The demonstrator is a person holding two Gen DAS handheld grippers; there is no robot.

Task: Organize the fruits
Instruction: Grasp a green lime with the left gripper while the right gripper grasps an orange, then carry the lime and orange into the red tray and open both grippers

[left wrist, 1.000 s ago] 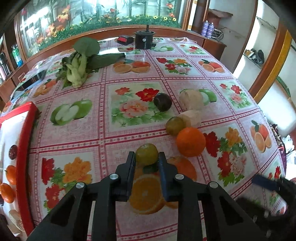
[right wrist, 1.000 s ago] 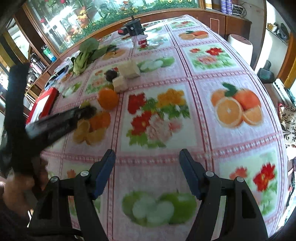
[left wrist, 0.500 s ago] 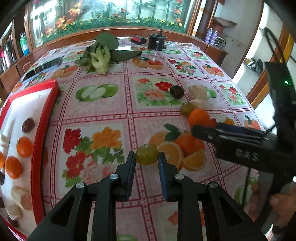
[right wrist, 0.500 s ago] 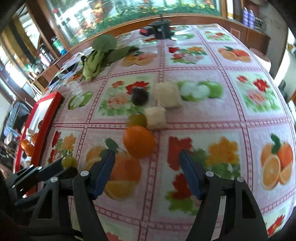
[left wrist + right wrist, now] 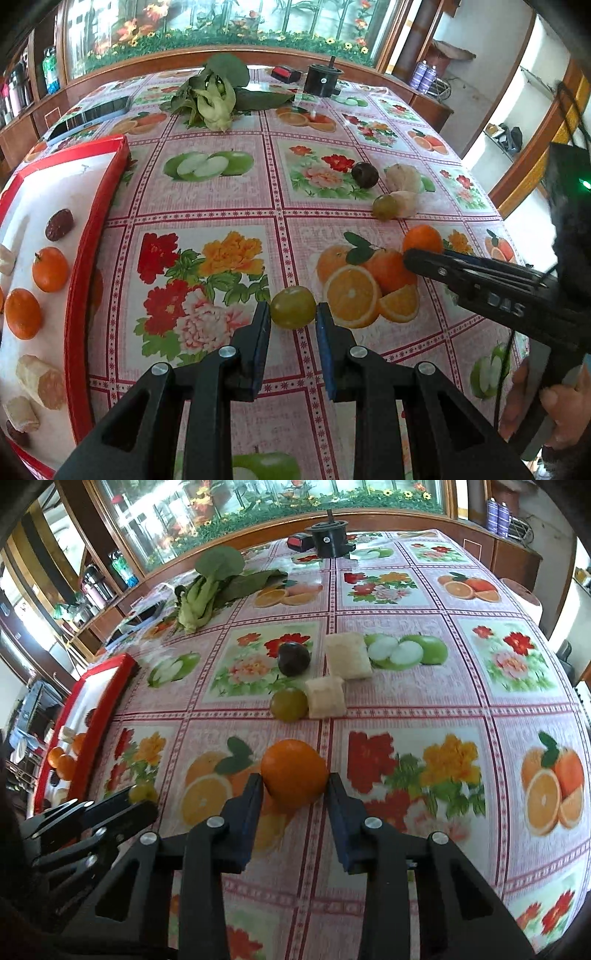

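Left wrist view: the left gripper (image 5: 293, 317) pinches a green fruit (image 5: 293, 307) between its tips, above the tablecloth (image 5: 207, 206).
Cut off at 9 o'clock: red tray (image 5: 83, 266) with mandarins (image 5: 50, 268), edge of frame hiding the rest.
At 3 o'clock: right gripper (image 5: 410, 258), side-on, jaws unreadable; a hand (image 5: 546, 402) partly shown.
Right wrist view: the right gripper (image 5: 294, 794) brackets an orange (image 5: 294, 772), fingers at its sides; grip or mere contact unclear.
At 12 o'clock: dark plum (image 5: 293, 658), second green fruit (image 5: 289, 703), two pale chunks (image 5: 326, 700).
Only here: left gripper's tool from outside, blurred, at 8 o'clock.
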